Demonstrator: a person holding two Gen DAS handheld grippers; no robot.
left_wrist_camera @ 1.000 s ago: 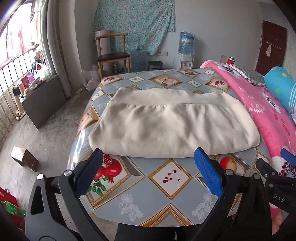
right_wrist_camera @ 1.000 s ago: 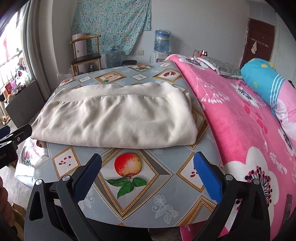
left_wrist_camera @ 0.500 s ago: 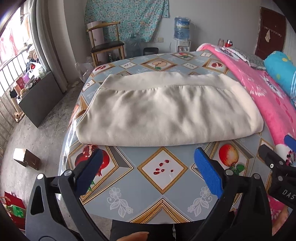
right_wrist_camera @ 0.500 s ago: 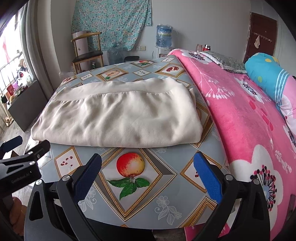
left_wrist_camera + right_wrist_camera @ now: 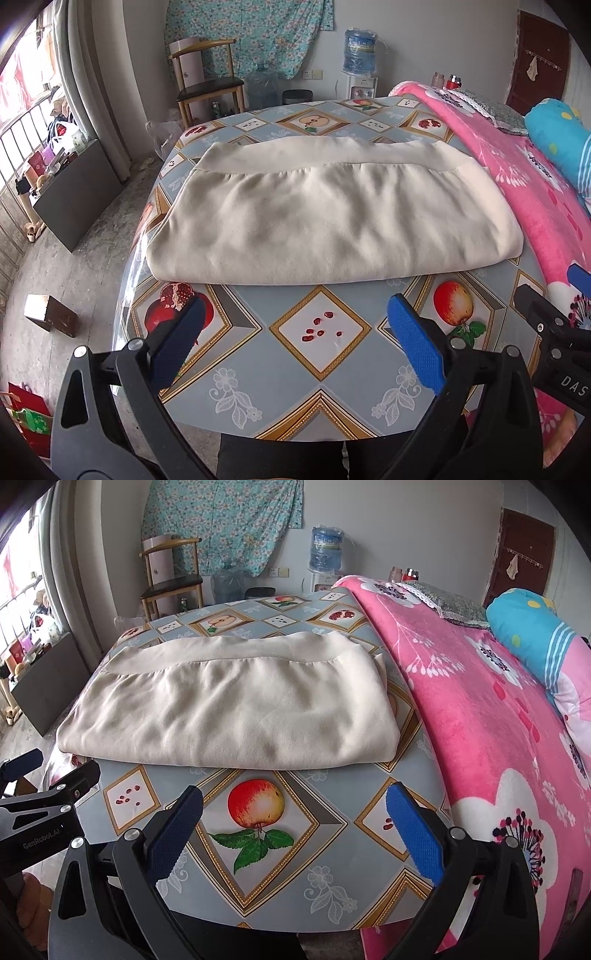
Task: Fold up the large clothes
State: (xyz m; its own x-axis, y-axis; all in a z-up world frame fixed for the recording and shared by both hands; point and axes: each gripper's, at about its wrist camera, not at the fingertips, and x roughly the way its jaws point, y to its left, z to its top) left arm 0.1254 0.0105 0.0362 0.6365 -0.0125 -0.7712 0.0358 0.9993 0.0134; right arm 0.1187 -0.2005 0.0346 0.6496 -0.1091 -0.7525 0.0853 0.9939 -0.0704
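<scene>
the cream garment (image 5: 332, 218) lies flat on the patterned surface (image 5: 317, 362), already doubled over, w/ a banded hem along its far edge. it sits straight ahead of both sets of tongs, and its long axis runs left-right, crosswise to the way the tongs point. that's the relation the next move hangs on: the near folded edge faces the person, one end per hand.

left tongs (image 5: 295, 339) hover over the bare surface near the front, pointing at the left-middle part of the near edge; the garment's left corner (image 5: 159, 266) is the closer end for this hand. right tongs (image 5: 295, 819) hover above the apple print (image 5: 256, 803), w/ the garment's right corner (image 5: 384, 749) just ahead and a bit to the right, next to the pink blanket (image 5: 480, 709) on the bed. neither is much nearer than the other; both are apart from the cloth, touching nothing.

both tongs are spread wide, blue pads (image 5: 413, 350) well apart, nothing pinched. both are held level, side by side, aimed forward and slightly down.

my guess: next is another fold, prob. end to end, so each hand needs to reach fwd to its own corner.
</scene>
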